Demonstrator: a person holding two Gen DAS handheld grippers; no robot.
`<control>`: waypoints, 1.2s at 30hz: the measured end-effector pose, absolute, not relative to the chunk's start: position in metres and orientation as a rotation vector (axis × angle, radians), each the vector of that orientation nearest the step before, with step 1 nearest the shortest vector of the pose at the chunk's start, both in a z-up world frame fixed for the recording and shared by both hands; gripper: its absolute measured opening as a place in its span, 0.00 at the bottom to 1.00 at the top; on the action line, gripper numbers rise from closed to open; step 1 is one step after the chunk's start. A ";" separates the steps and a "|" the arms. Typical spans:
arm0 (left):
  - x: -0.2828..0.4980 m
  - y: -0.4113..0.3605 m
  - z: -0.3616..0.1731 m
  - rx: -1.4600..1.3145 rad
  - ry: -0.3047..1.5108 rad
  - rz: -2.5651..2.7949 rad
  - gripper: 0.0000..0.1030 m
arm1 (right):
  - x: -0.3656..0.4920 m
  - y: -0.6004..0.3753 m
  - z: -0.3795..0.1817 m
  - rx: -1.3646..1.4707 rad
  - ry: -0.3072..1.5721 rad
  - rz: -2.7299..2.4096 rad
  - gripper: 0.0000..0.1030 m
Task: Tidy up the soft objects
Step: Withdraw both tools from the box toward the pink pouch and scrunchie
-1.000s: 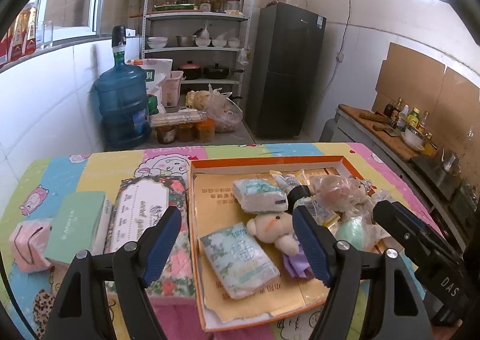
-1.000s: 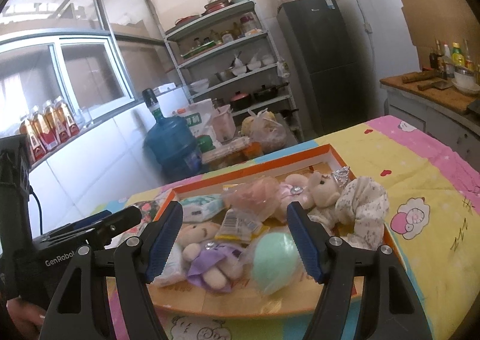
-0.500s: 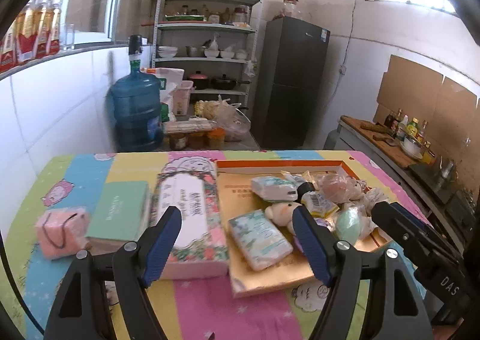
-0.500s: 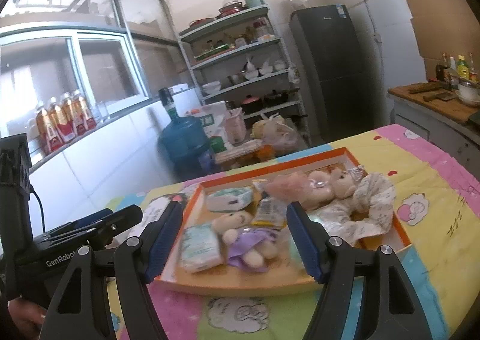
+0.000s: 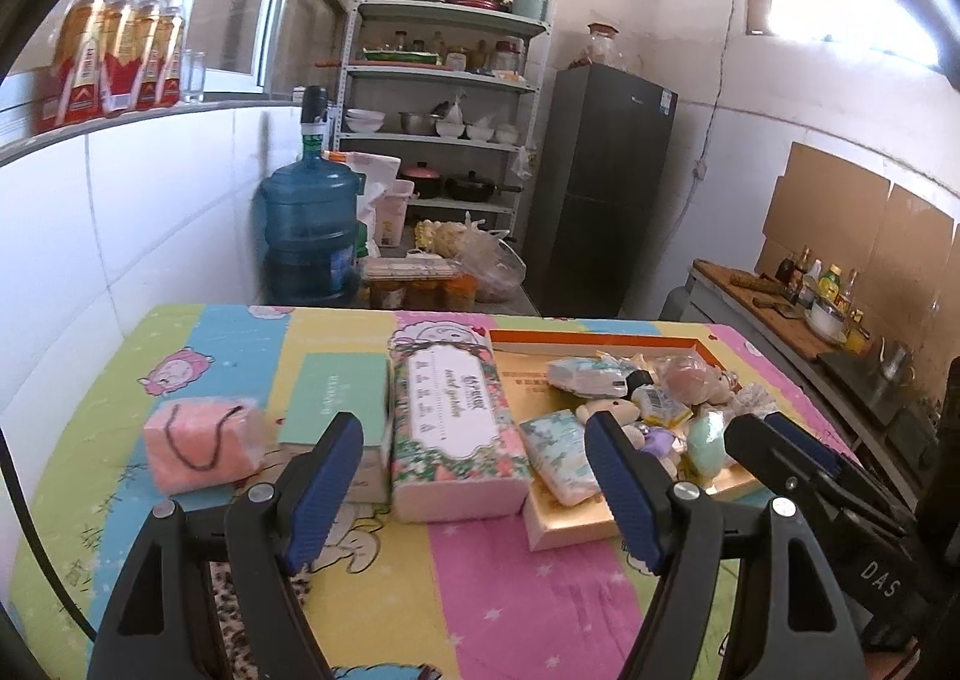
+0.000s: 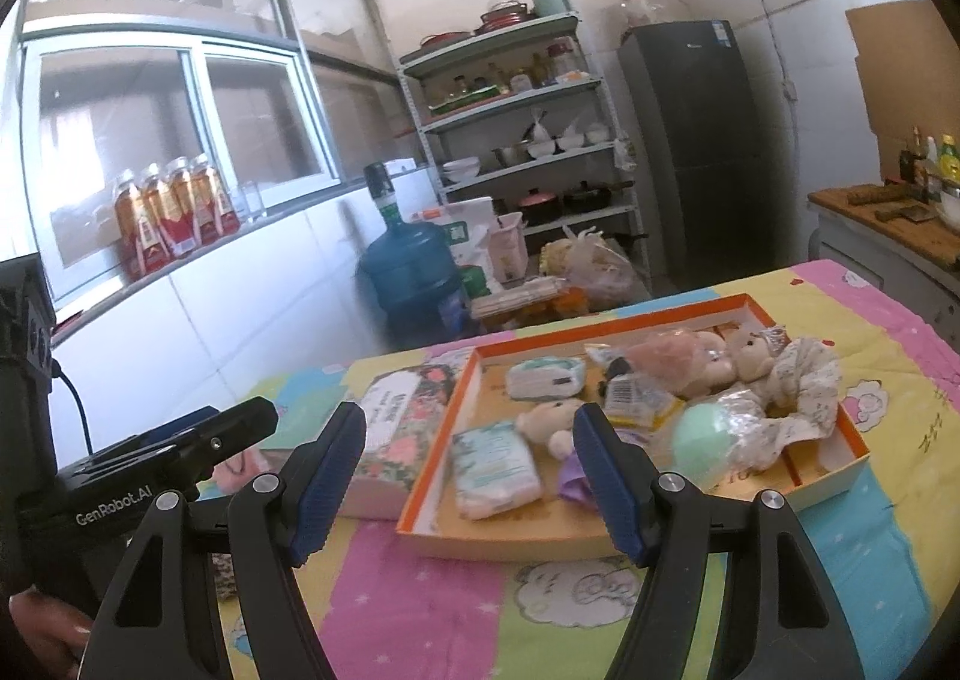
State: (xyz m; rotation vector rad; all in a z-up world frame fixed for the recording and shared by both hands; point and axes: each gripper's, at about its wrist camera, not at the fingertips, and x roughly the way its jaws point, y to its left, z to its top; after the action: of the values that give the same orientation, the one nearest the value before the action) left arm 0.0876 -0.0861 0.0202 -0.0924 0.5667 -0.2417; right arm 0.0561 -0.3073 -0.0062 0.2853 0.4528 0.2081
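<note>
Left wrist view: left gripper (image 5: 474, 485) jaws apart, empty, above the table's (image 5: 468, 602) near edge. Right gripper (image 6: 468, 476) likewise apart, empty. Soft toys (image 6: 744, 365) and tissue packs (image 6: 495, 467) lie in the orange tray (image 6: 432, 458) toward the right edge; floral box (image 5: 447, 422) touches the tray's left side

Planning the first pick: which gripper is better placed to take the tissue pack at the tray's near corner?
Right, probably: the right gripper, open, frames the tissue pack; the left gripper faces the floral box.

Home kitchen: beyond fingers, metal shelf rack (image 5: 444, 98) w/ bowls, pots, jars; dark fridge (image 5: 606, 188) right of it; water jug (image 5: 309, 236) left; oil bottles (image 5: 831, 284) on side counter.
</note>
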 end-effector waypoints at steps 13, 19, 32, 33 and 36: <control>0.050 -0.037 0.028 -0.124 0.519 -0.240 0.74 | 0.030 -0.260 0.004 0.249 0.442 0.243 0.71; 0.037 -0.008 0.031 -0.160 0.499 -0.220 0.74 | 0.020 -0.234 0.008 0.217 0.442 0.260 0.71; 0.011 0.056 0.025 -0.208 0.463 -0.149 0.74 | 0.006 -0.168 0.012 0.140 0.454 0.308 0.76; 0.010 0.062 0.023 -0.210 0.463 -0.142 0.74 | 0.006 -0.162 0.011 0.136 0.459 0.312 0.76; 0.008 0.076 0.018 -0.225 0.468 -0.130 0.74 | 0.006 -0.148 0.007 0.122 0.475 0.319 0.76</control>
State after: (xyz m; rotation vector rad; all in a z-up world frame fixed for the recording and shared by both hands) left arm 0.0082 0.0759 0.0182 -0.2247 0.4679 -0.1300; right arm 0.0057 -0.1483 0.0073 0.1221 0.4751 0.3195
